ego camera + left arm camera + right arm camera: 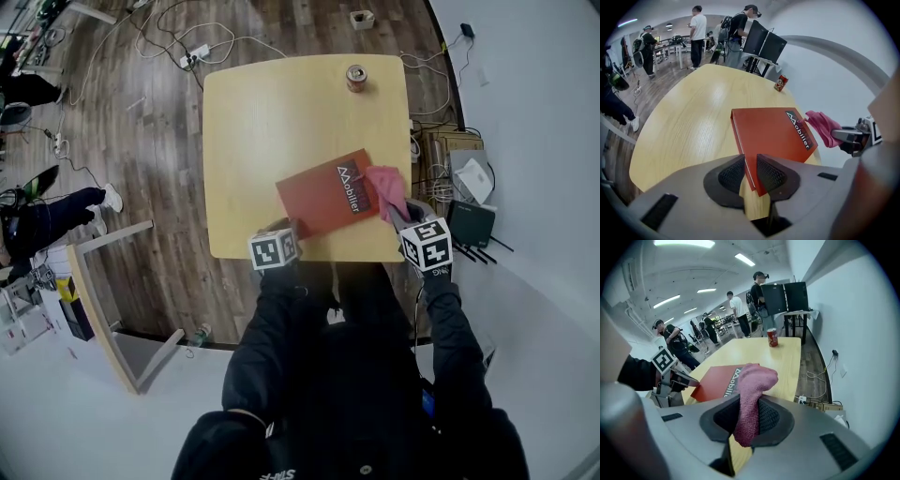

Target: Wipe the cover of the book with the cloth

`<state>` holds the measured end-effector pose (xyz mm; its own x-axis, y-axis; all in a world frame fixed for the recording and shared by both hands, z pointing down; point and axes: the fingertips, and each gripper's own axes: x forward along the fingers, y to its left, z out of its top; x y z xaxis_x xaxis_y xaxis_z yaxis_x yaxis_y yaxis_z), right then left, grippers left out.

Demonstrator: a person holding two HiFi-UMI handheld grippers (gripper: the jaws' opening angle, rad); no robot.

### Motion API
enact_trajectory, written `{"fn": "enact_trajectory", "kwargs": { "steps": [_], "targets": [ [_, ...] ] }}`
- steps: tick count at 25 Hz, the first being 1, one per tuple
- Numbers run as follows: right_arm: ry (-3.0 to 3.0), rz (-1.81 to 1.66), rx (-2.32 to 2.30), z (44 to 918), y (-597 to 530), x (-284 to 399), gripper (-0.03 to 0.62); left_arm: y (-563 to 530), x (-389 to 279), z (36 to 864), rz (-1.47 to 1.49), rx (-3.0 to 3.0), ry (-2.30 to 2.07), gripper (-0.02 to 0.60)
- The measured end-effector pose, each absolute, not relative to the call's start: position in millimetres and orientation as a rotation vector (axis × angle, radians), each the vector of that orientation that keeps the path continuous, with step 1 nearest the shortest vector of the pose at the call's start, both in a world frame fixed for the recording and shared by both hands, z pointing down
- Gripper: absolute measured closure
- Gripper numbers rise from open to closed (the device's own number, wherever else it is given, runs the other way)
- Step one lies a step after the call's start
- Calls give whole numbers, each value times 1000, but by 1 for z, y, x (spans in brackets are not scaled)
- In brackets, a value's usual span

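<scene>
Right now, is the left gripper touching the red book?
Touching. In its own view, the left gripper clamps the red book by a corner between its fingers.

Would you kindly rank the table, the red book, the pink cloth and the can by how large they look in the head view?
1. table
2. red book
3. pink cloth, bunched up
4. can, which also stands farthest from the camera, so it looks smaller still
</scene>
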<state>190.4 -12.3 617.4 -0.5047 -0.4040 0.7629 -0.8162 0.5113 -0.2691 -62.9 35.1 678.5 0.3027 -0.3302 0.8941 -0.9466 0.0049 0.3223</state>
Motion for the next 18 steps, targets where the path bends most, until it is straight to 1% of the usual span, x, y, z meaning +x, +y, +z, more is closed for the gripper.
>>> {"fn": "enact_trajectory", "kwargs": {
  "steps": [6, 8, 10, 18],
  "targets": [
    [-2253, 714, 1051, 545, -33, 185, 516, 19, -61, 634, 677, 1601, -1329, 482],
    [-2316, 657, 1057, 516, -39, 176, 514, 7, -57, 602, 613, 1668, -1382, 487],
    [-2381, 597, 1061, 484, -40, 163, 516, -2, -52, 563, 544, 1745, -1437, 512],
    [-2592, 425, 1099, 383, -25, 124, 516, -12, -22, 441, 358, 1976, -1550, 545]
  ]
}}
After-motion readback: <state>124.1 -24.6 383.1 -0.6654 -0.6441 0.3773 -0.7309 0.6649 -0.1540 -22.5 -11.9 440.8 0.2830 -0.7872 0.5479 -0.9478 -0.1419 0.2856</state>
